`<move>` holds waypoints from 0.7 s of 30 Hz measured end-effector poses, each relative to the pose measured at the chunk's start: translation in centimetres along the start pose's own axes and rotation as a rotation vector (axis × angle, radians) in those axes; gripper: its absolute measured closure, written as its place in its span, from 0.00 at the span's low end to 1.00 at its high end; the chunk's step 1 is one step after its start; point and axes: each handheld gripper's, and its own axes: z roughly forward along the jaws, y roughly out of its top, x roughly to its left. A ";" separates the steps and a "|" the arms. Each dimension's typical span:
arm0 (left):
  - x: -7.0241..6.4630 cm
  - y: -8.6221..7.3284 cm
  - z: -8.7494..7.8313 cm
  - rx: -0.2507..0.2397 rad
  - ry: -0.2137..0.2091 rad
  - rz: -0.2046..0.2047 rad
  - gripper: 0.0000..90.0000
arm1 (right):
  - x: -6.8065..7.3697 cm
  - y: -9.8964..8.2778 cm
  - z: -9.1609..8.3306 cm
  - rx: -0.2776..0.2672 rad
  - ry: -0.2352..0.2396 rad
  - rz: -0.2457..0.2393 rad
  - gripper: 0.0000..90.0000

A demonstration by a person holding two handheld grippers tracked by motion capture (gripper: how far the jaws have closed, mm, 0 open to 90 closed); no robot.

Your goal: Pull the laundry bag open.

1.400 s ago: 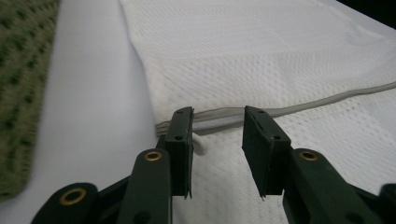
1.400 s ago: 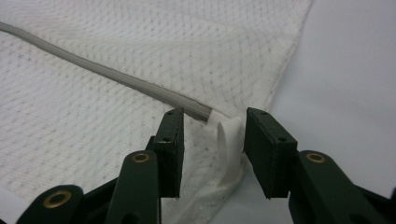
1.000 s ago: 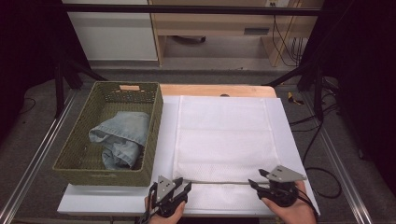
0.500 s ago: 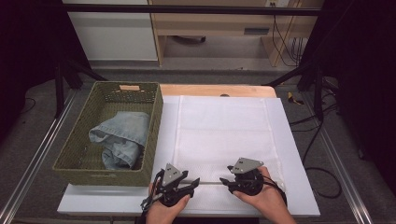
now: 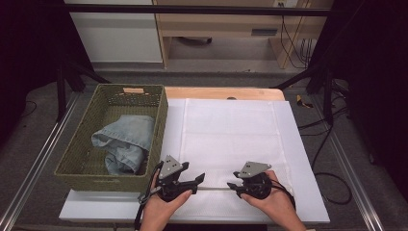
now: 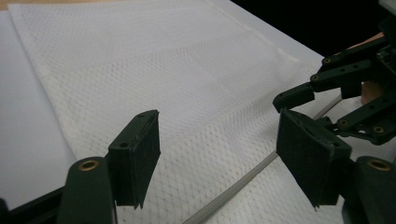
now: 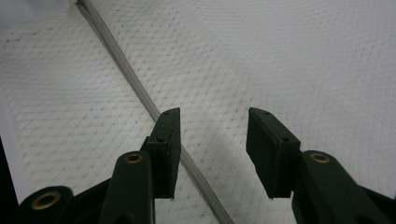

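In the high view, the left hand-held gripper (image 5: pixel 196 180) and the right hand-held gripper (image 5: pixel 232 185) point at each other over the near edge of a white mesh cloth (image 5: pixel 231 139) spread flat on the surface (image 5: pixel 308 192). A thin grey zipper strip (image 5: pixel 215 188) runs between the two sets of tips along that near edge. Beyond the left hand-held gripper, on its outer side, stands a woven basket (image 5: pixel 159 125) with folded jeans (image 5: pixel 126 144) inside.

In the left gripper view, the left hand-held gripper (image 6: pixel 217 154) has its jaws wide apart, having just been opening, with nothing between the pads. The white mesh cloth (image 6: pixel 154 70) lies beneath and ahead of it, and the zipper strip (image 6: pixel 243 182) passes under the gap. The right hand-held gripper (image 6: pixel 292 102) sits just ahead, near the strip.

In the right gripper view, the right hand-held gripper (image 7: pixel 212 140) stands partly open, its jaws having just been closing, and grips nothing. The zipper strip (image 7: pixel 135 84) runs diagonally under its left pad, while the white mesh cloth (image 7: pixel 289 60) lies under and ahead of both jaws.
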 end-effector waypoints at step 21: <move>0.3 -0.9 -1.4 -0.007 0.046 0.043 0.34 | 0.3 -0.7 0.5 0.005 0.013 -0.002 0.72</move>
